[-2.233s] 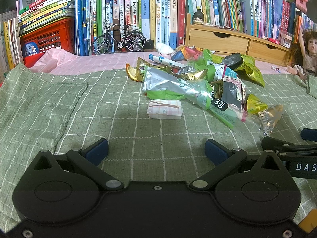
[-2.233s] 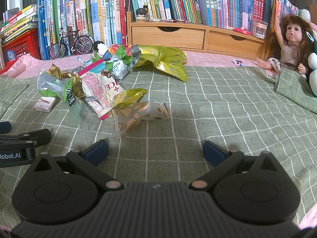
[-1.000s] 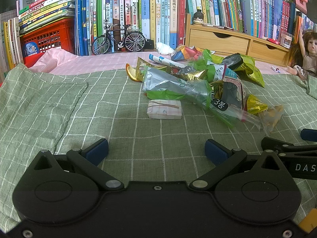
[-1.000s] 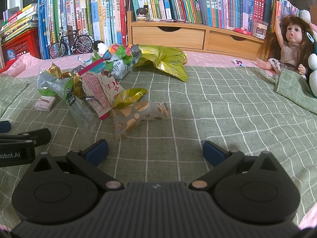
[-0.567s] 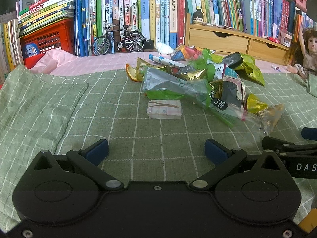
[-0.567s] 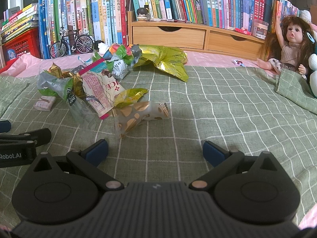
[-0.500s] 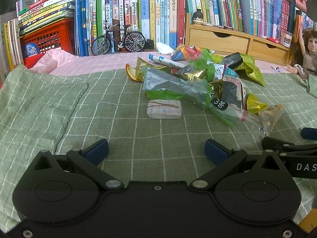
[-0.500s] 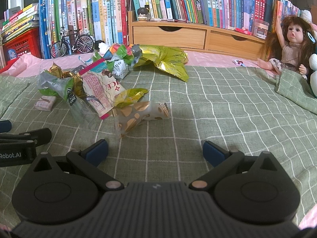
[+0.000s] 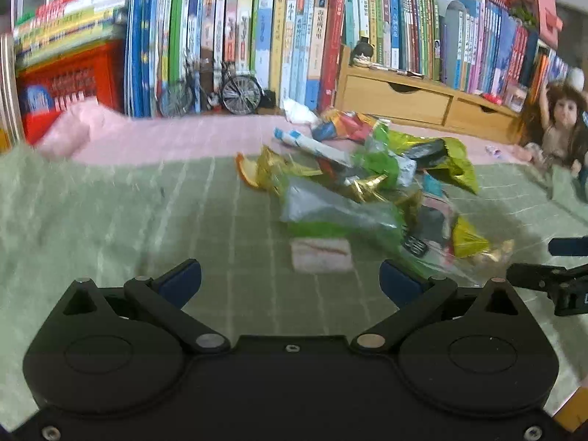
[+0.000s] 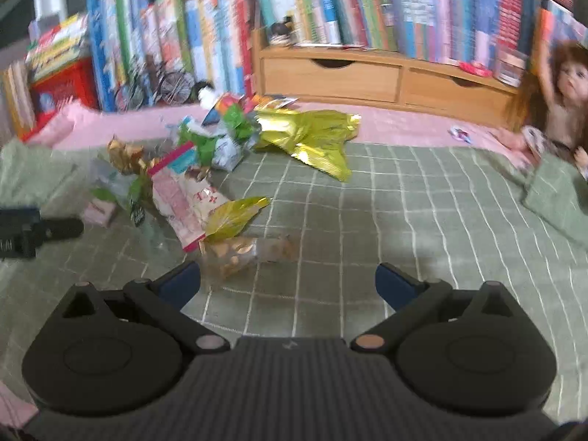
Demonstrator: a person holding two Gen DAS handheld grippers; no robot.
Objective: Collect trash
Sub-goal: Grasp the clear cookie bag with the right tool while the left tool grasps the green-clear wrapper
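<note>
A heap of snack wrappers (image 9: 367,183) lies on the green checked cloth (image 9: 147,220). A small white-pink packet (image 9: 320,254) sits just ahead of my left gripper (image 9: 290,281), which is open and holds nothing. In the right wrist view a clear spotted wrapper (image 10: 250,253) lies close in front of my open, bare right gripper (image 10: 288,279), toward its left finger. Behind it are a yellow-green wrapper (image 10: 235,215), a pink packet (image 10: 180,198) and a gold-green bag (image 10: 312,137). Both views are blurred.
Books (image 9: 257,47) and a model bicycle (image 9: 217,92) line the back, with a wooden drawer unit (image 10: 367,73) and a red basket (image 9: 70,81). A doll (image 10: 555,103) sits at the far right. Pink cloth (image 9: 165,139) covers the back strip.
Both grippers have moved forward and risen over the cloth toward the wrappers; the views are now blurred. The jaws stay open. The trash has not shifted.
</note>
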